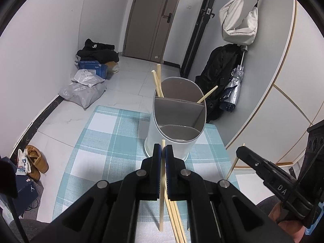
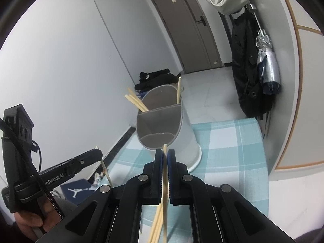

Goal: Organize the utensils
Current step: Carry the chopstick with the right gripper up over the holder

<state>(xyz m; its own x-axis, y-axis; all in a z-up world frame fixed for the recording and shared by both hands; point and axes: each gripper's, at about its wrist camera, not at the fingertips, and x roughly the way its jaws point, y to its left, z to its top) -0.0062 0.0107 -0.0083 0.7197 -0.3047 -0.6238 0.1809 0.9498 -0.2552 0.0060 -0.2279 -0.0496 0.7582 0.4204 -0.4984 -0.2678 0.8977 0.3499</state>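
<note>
A white utensil holder (image 1: 154,141) with grey inner dividers stands on a teal checked tablecloth (image 1: 105,141). Several wooden chopsticks (image 1: 157,83) lean in its far compartment. My left gripper (image 1: 163,147) is shut on a single chopstick (image 1: 161,202), its tip just before the holder's near rim. More chopsticks (image 1: 175,216) lie on the cloth beneath. My right gripper (image 2: 165,151), to the right of the left one, is shut on another chopstick (image 2: 165,182), also just short of the holder (image 2: 188,139). Each gripper shows in the other's view, the right gripper (image 1: 240,150) and the left gripper (image 2: 99,154).
The table ends just past the holder, with tiled floor beyond. On the floor lie plastic bags (image 1: 83,89), black clothes (image 1: 97,50) and brown shoes (image 1: 36,160). A black coat (image 1: 220,77), a silver umbrella (image 1: 232,89) and a white bag (image 1: 239,22) hang at the right wall.
</note>
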